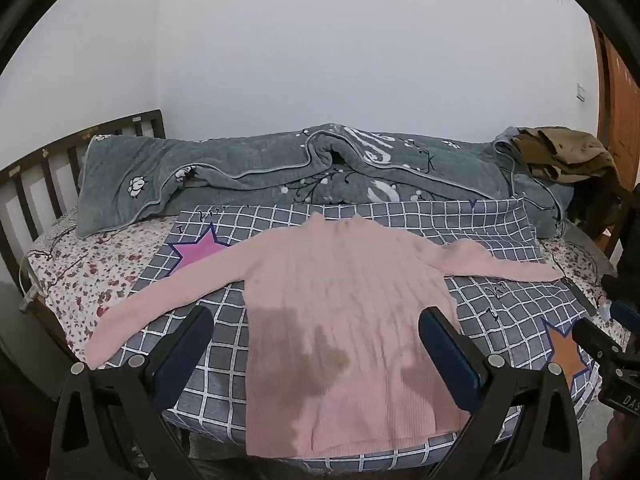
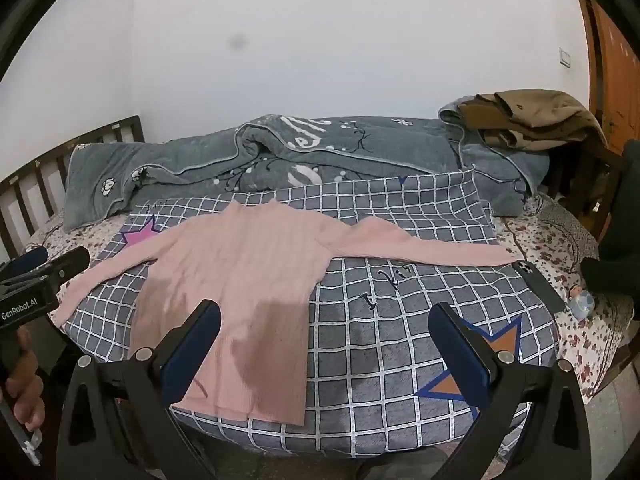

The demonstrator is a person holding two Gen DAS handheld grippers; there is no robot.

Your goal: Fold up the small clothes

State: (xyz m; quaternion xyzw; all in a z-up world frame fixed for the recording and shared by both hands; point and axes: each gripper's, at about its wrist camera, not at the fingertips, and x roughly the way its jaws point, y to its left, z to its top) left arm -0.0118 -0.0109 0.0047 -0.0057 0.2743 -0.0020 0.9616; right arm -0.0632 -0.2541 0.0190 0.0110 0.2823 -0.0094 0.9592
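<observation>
Pink ribbed knit sweater (image 1: 340,304) lies flat, front down or up can't tell, on a grey checked cloth with star prints (image 1: 500,308) spread over the bed with a floral sheet (image 1: 92,276). Left wrist view: both sleeves stretched out sideways, collar at the far end, hem at the near edge of the bed. Left claw (image 1: 316,344) wide, nothing between its fingers, hovering above the sweater's lower body, apart from it. Its shadow darkens the knit. Grey quilted blanket with white flowers (image 1: 240,172) bunched along the far side; brown garment (image 1: 564,156) piled far right. Right claw's body visible at the right edge.

Right wrist view: sweater (image 2: 240,280) sits left of centre, right sleeve reaching toward a dark phone (image 2: 540,284) lying near the bed's right edge. Right claw (image 2: 324,344) wide, empty; left finger over the sweater's hem area, right finger over the orange star (image 2: 452,384) on the checked cloth (image 2: 380,360). Left claw (image 2: 52,264) at the left edge, held by a hand (image 2: 22,380).
</observation>
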